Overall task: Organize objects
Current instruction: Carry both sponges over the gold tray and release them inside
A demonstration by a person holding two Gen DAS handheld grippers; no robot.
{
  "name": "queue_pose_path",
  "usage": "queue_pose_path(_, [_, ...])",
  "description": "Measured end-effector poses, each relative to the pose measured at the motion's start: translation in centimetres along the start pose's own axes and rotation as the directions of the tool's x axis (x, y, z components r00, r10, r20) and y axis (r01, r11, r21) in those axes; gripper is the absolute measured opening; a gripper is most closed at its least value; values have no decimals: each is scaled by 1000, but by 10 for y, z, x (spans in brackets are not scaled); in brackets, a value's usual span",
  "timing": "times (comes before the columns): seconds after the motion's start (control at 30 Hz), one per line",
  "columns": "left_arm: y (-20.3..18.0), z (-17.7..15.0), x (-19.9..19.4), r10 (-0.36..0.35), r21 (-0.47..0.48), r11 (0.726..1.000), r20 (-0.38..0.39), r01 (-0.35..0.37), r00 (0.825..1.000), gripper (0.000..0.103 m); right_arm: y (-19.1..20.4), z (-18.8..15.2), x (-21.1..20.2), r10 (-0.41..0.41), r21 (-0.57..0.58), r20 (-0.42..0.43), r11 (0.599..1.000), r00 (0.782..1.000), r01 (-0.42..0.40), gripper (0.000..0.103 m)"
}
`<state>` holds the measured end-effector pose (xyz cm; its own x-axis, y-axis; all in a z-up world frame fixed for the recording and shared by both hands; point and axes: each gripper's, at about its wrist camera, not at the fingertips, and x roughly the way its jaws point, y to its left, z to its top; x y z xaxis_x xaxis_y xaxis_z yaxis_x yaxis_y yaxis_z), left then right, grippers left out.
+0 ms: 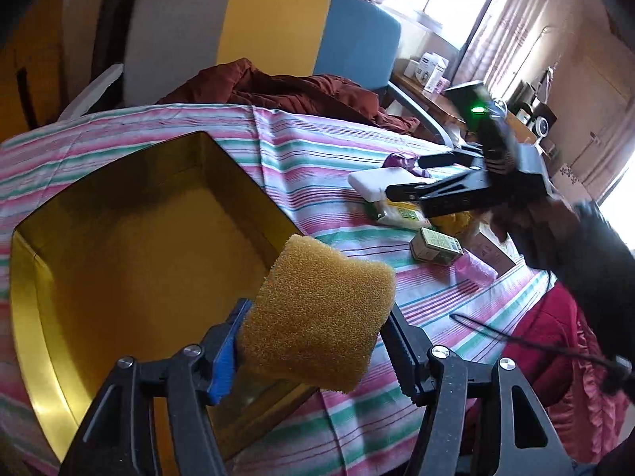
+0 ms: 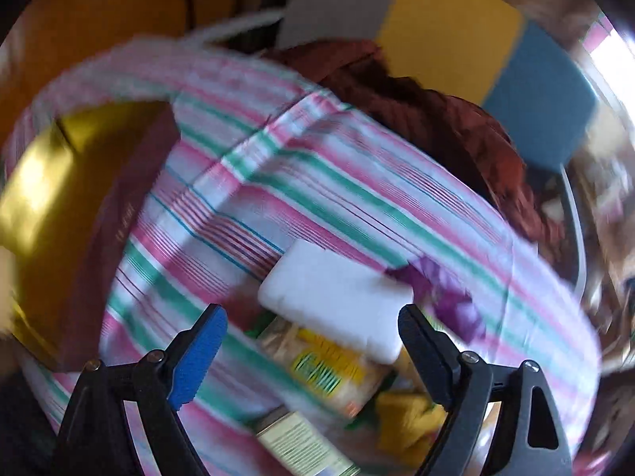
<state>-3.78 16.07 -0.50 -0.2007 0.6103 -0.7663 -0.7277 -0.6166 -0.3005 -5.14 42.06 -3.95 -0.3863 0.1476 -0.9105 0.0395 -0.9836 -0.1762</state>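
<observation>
My left gripper [image 1: 317, 317] is shut on a yellow sponge [image 1: 317, 313] and holds it above the near right edge of an open gold-lined box [image 1: 27, 317]. My right gripper [image 2: 313, 317] is open and empty above a pile of items: a white foam block [image 2: 337, 293], a yellow snack packet [image 2: 329, 365] and a small green-and-cream carton [image 2: 293, 444]. In the left wrist view the right gripper [image 1: 401, 174] hovers over the white block [image 1: 373, 184], the packet [image 1: 401, 216] and the carton [image 1: 436, 246]. The right wrist view is blurred.
A pink, green and white striped cloth [image 1: 317, 150] covers the table. A rust-red garment [image 1: 285, 91] lies at the far edge before a grey, yellow and blue chair [image 1: 274, 23]. A purple wrapper [image 2: 444, 289], a pink roll [image 1: 472, 269] and a yellow cloth [image 2: 412, 420] lie by the pile.
</observation>
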Motion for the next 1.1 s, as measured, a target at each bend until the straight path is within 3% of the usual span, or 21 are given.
queue_pose_path(0.07, [6,-4,-4,8,-24,1000,3,-8,1000,65,2,10,21,7,-87,-85,996,996,-14,90])
queue_pose_path(0.2, [21,-8,-9,26,-76,997,3,-26,1000,65,-1,20,48,-14,-159,-166,987,986,-13,90])
queue_pose_path(0.43, [38,-10,-5,39,-124,991,-7,-39,999,65,-19,36,74,56,-101,-215,992,975,-80,86])
queue_pose_path(0.57, [40,-10,-3,38,-133,990,-4,-38,999,65,-28,33,63,119,-16,-160,992,980,-123,74])
queue_pose_path(0.8, [46,-16,-18,68,-157,986,26,-63,997,65,-17,29,3,157,28,5,987,988,-157,74])
queue_pose_path(0.93, [61,-28,-34,121,-179,977,33,-113,992,65,25,47,-28,246,23,108,968,963,-250,76])
queue_pose_path(1.1, [85,-56,-48,223,-214,952,-5,-219,975,68,106,54,-55,400,-1,163,914,902,-406,76])
